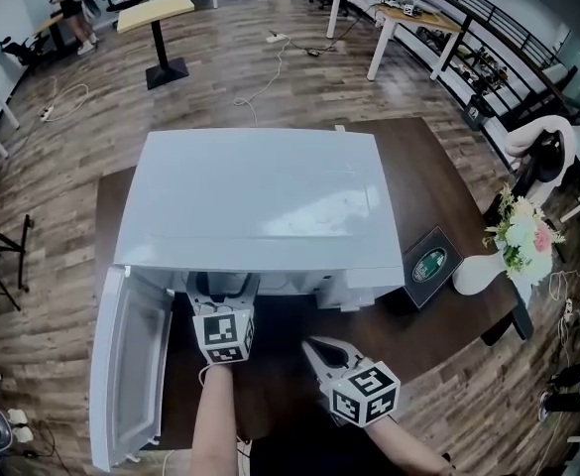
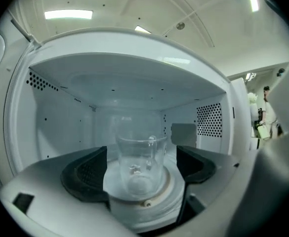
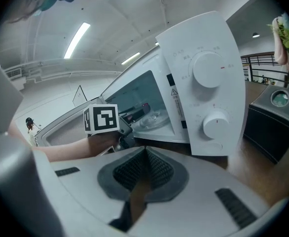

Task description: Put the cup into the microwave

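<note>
A clear glass cup (image 2: 139, 162) stands upright on the white turntable (image 2: 143, 197) inside the white microwave (image 1: 260, 196). The microwave's door (image 1: 126, 365) hangs open to the left. My left gripper (image 2: 140, 169) reaches into the cavity, open, with one jaw on each side of the cup and a gap at both sides. In the head view my left gripper (image 1: 223, 291) disappears under the microwave's top edge, so the cup is hidden there. My right gripper (image 1: 324, 350) hovers in front of the microwave, shut and empty. In the right gripper view its tips (image 3: 144, 154) point at the control panel (image 3: 208, 83).
The microwave sits on a dark wooden table (image 1: 438, 177). A black box with a green round emblem (image 1: 430, 264) lies to the right of it. A white vase of flowers (image 1: 518, 236) stands at the table's right edge. The open door takes up the front left.
</note>
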